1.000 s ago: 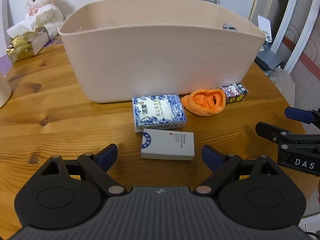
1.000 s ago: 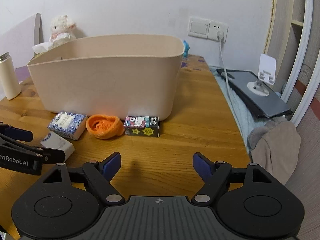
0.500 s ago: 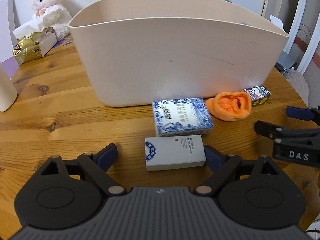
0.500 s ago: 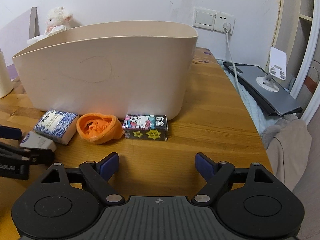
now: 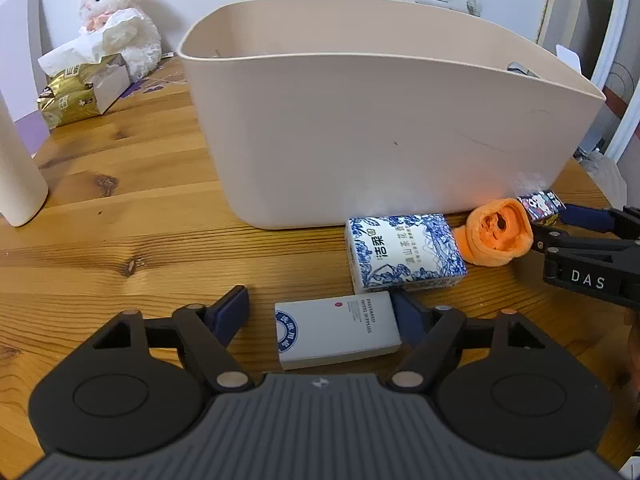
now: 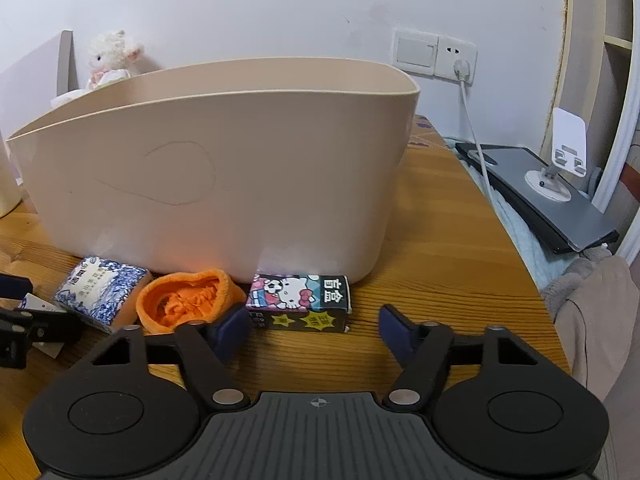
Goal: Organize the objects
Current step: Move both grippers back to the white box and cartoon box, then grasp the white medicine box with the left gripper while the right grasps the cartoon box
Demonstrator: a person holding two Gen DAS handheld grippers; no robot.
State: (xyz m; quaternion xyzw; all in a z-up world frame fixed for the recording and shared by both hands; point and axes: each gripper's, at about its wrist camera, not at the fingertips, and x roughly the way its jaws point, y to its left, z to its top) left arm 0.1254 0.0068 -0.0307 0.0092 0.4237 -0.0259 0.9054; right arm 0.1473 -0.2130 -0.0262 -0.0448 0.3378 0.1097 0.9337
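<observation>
The wooden table [image 5: 120, 240] carries a big beige tub [image 5: 380, 120], which stands upright near its middle, and four small things lie in a row along the tub's near wall. Behind the tub, by the wall, sit a white plush lamb [image 5: 120, 12] and a gold tissue pack [image 5: 76, 88]; a white cylinder [image 5: 16, 168] stands at the left edge. The left claw [image 5: 320, 312] is spread wide and low over the table, with the white box [image 5: 336, 330] lying flat between its fingers; the right finger sits just beside the box's end, the left finger apart from it, so nothing is gripped. Just beyond the white box lies the blue-and-white tissue pack [image 5: 404, 254], close to the tub's foot. To its right is the orange sock [image 6: 184, 300], rolled with its mouth open. The right claw [image 6: 316, 328] is likewise wide open, set down before the cartoon box [image 6: 300, 300], whose left end is next to the claw's left finger while the right finger stands clear of it.
</observation>
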